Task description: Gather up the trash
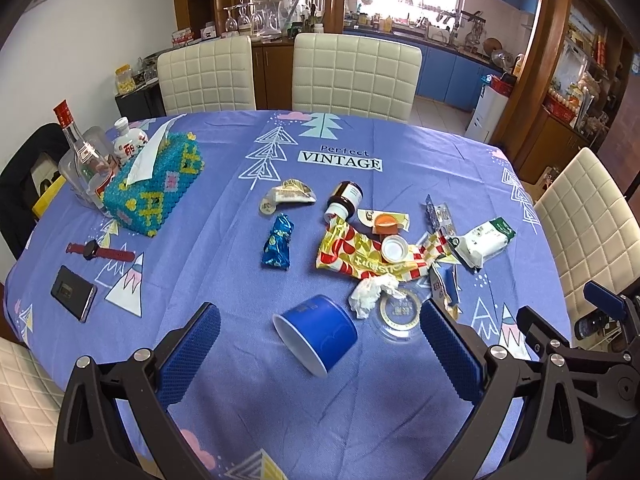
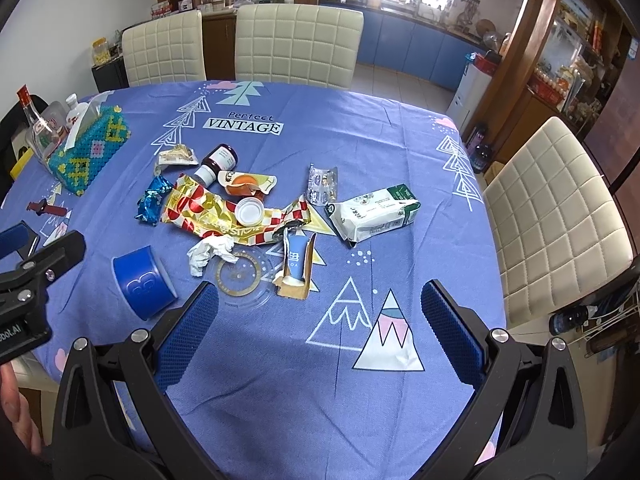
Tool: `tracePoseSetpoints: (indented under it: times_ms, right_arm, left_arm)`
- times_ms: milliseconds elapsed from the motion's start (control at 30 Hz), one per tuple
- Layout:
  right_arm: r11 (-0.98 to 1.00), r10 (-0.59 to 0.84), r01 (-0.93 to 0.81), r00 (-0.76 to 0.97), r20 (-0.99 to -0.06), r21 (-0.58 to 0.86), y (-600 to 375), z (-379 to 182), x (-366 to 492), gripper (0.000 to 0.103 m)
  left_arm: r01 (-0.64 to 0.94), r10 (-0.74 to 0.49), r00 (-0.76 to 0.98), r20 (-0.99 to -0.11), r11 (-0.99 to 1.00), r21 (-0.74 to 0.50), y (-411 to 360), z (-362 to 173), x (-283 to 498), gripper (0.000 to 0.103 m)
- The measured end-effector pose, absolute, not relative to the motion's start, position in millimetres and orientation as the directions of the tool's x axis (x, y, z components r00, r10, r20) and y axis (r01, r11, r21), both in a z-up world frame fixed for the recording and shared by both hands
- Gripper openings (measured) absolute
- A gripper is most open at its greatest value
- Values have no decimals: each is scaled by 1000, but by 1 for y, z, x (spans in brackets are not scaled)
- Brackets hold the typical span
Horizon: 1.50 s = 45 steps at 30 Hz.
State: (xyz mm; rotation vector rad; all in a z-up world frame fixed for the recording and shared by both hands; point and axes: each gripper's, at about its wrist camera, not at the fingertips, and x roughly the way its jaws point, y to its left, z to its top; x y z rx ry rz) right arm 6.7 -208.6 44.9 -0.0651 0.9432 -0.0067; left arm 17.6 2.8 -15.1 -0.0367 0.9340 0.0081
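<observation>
Trash lies scattered mid-table. A blue paper cup lies on its side, just ahead of my open left gripper. Beyond it are a crumpled tissue, a clear plastic lid, a red-and-gold wrapper with a white cap on it, a blue foil wrapper, a brown bottle, a white-green pack, a blister pack and a torn tube box. My right gripper hangs open over bare cloth.
A beaded tissue box, glass bottles, a red-strapped watch and a phone sit at the table's left. Cream chairs ring the blue tablecloth. A hand shows at lower left.
</observation>
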Motion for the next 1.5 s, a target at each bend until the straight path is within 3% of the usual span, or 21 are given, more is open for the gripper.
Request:
tracePoseSetpoints:
  times_ms: [133,400,600,867,900,933,967,1000,1067,1100,1167,1500]
  right_arm:
    - [999,10,-41,560,-828,-16,-213,21,22,100]
    - [999,-11,-27,451,-893,-26,-213,-38,47,100]
    - [999,-36,-12,414,-910,-44,-216,-59,59,100]
    - [998,-21,-39,394,-919,-39,-211,-76,76,100]
    - [998,-17,-46,396,-918,-38,-209,-76,78,99]
    - [998,-10,-55,399,-917,-35,-207,-77,81,99]
    - [997,-2,-66,403,-915,-31,-204,-77,83,97]
    - [997,0,-73,404,-915,-32,-202,-78,85,95]
    - [996,7,-89,387,-922,-30,-198,-83,92,79]
    - [996,19,-93,372,-928,-17,-197,-87,94,73]
    - [996,44,-89,336,-941,14,-198,-95,99,38]
    - [992,89,-115,363,-928,50,-200,-87,84,30]
  left_arm:
    - [-26,-50,566,-823,997,-79,25,-40,31,97]
    - [12,-53,462,-885,998,-54,29,-101,51,97]
    - [85,-75,404,-912,995,-44,11,-130,69,97]
    - [52,-59,328,-943,998,-45,17,-157,79,96]
    - [47,-67,330,-942,997,-55,18,-157,79,88]
    - [42,-85,328,-941,996,-75,21,-157,79,71]
    - [41,-87,320,-944,996,-78,22,-158,79,62]
    - [39,-83,304,-949,996,-75,22,-161,80,43]
    - [32,-90,281,-956,996,-85,23,-167,82,40]
    - [27,-102,277,-955,995,-98,24,-169,83,29]
    - [16,-100,286,-953,995,-100,27,-169,83,29]
    - [40,-87,354,-931,996,-78,20,-152,88,28]
